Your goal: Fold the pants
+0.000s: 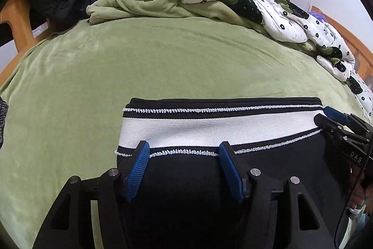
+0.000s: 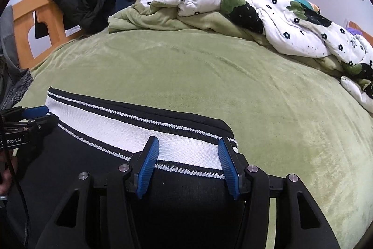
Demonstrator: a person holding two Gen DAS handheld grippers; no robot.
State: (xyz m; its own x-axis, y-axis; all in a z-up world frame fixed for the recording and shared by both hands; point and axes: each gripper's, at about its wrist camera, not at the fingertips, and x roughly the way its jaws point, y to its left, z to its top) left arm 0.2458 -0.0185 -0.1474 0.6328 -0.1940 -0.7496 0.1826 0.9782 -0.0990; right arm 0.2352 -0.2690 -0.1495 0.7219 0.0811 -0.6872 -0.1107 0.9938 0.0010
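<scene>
From the left wrist view I see my left gripper (image 1: pixel 184 151) with its blue pads (image 1: pixel 137 169) standing apart, roughly half spread, over the black pants (image 1: pixel 186 190) that lie flat on the green bed cover (image 1: pixel 163 57). The tips sit at the lower dotted edge of the white waistband (image 1: pixel 209 130), near its left end; nothing is pinched between them, and I cannot tell whether the tips actually touch the cloth. At the right edge of the same view my right gripper (image 1: pixel 331 116) shows at the waistband's other end. In the right wrist view, the right gripper (image 2: pixel 188 151) is likewise parted about halfway, its pads (image 2: pixel 149 165) straddling the white band (image 2: pixel 130 130) near the right corner of the pants (image 2: pixel 181 197), with fabric lying under the gap and not clamped. The left gripper (image 2: pixel 35 113) is visible at the far left, beside the band's opposite end. The pants lie near the front of the bed with the waistband facing away from me. A crumpled white flowered quilt (image 2: pixel 268 15) is heaped at the far side, well apart from the pants, and a dark jacket (image 2: pixel 81 4) hangs over the wooden bed frame (image 2: pixel 23 13).
</scene>
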